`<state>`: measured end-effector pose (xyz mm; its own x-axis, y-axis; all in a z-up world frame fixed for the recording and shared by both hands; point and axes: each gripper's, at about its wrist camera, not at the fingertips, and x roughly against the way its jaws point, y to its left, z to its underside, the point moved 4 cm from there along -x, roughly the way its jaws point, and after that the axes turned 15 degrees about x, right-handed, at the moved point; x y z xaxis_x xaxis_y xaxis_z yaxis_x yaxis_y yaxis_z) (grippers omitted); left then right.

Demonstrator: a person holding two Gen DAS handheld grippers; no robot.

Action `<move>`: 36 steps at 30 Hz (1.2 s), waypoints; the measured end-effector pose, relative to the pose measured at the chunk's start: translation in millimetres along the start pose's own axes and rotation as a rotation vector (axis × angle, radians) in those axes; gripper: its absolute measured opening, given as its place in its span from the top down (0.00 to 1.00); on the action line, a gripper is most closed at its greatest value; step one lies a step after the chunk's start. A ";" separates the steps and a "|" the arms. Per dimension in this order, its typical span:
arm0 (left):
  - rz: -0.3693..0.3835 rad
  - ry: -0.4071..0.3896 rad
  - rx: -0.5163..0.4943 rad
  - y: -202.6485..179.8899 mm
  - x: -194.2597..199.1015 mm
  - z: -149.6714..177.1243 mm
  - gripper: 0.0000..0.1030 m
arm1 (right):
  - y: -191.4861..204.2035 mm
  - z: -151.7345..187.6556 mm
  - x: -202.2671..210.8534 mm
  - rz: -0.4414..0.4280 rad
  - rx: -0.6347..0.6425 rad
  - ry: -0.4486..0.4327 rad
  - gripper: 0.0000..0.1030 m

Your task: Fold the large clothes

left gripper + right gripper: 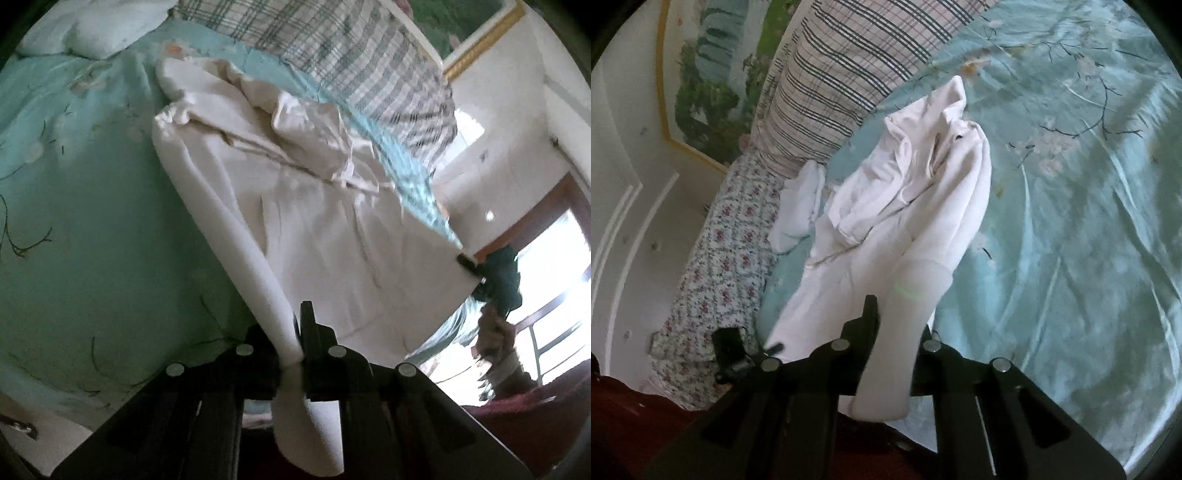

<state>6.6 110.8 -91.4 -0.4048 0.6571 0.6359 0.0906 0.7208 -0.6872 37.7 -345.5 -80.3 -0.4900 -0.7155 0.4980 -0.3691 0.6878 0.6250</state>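
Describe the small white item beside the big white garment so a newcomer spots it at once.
Start at the bed with the pale teal floral cover, then find the plaid striped pillow at its edge. Just below it lies a small crumpled white cloth piece, apart from the large white garment and far smaller, with neither claw on it.

Below the jaws of the left gripper (297, 343), the white garment (314, 221) runs past the frame's bottom edge. Right of those jaws, the right gripper (469, 263) is blurred, its fingertips hidden behind cloth.
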 end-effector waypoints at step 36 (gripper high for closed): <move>-0.052 -0.169 0.305 75.8 -140.6 -306.8 0.88 | -126.7 -224.0 -227.9 0.235 -0.146 0.077 0.87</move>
<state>349.5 140.7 -125.1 -0.5492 0.5567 0.6233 -0.2001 0.6365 -0.7449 372.9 -297.0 -138.4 -0.4855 -0.5497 0.6798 -0.1322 0.8148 0.5644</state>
